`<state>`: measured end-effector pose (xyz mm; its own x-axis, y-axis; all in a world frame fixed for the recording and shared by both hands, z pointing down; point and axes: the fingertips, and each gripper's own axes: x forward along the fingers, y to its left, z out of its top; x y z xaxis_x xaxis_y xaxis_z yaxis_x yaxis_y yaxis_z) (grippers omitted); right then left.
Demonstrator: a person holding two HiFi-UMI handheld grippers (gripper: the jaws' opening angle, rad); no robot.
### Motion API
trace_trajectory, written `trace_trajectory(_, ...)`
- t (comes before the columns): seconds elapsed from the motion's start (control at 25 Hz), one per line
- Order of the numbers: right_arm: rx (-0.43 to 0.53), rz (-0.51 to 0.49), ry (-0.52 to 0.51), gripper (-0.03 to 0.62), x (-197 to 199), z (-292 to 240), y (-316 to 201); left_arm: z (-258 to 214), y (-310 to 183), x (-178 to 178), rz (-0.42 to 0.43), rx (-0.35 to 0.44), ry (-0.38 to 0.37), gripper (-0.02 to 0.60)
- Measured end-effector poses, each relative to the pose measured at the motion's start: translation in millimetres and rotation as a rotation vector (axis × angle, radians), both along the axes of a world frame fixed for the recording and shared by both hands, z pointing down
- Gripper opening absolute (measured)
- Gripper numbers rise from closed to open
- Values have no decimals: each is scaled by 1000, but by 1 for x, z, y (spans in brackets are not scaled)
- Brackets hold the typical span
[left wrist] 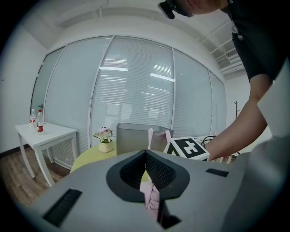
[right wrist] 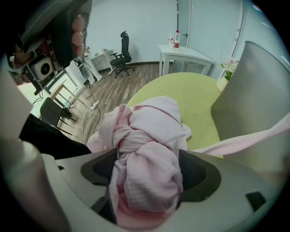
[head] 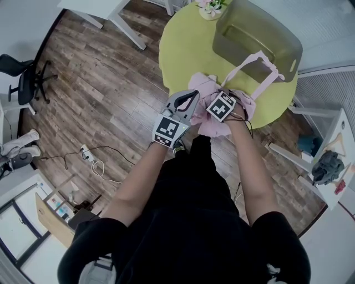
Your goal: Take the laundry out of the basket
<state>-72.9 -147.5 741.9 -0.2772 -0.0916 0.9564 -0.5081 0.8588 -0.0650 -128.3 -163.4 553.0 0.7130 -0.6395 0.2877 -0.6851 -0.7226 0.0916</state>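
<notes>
A pink garment lies bunched at the near edge of the round green table. One of its long strips runs up over the rim of the grey basket. My left gripper is shut on a thin fold of the pink cloth. My right gripper points steeply down. Its jaws stand wide, closed on a thick knotted bundle of the garment that fills the gap between the pads. The basket stands just behind, with the pink strip leading to it.
A small flower pot stands on the table beside the basket. A white table with bottles and an office chair stand off to the side. Cables lie on the wooden floor. Hanging things are at the right.
</notes>
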Motion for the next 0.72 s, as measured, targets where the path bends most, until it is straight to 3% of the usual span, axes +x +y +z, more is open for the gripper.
trace_trajectory(0.32, 117, 61, -137, 413, 5, -76, -1, -22, 8, 5, 13, 22, 6, 11)
trace_trajectory(0.72, 317, 248, -471, 411, 0, -180, 32, -63, 38, -4, 53, 55, 25, 11)
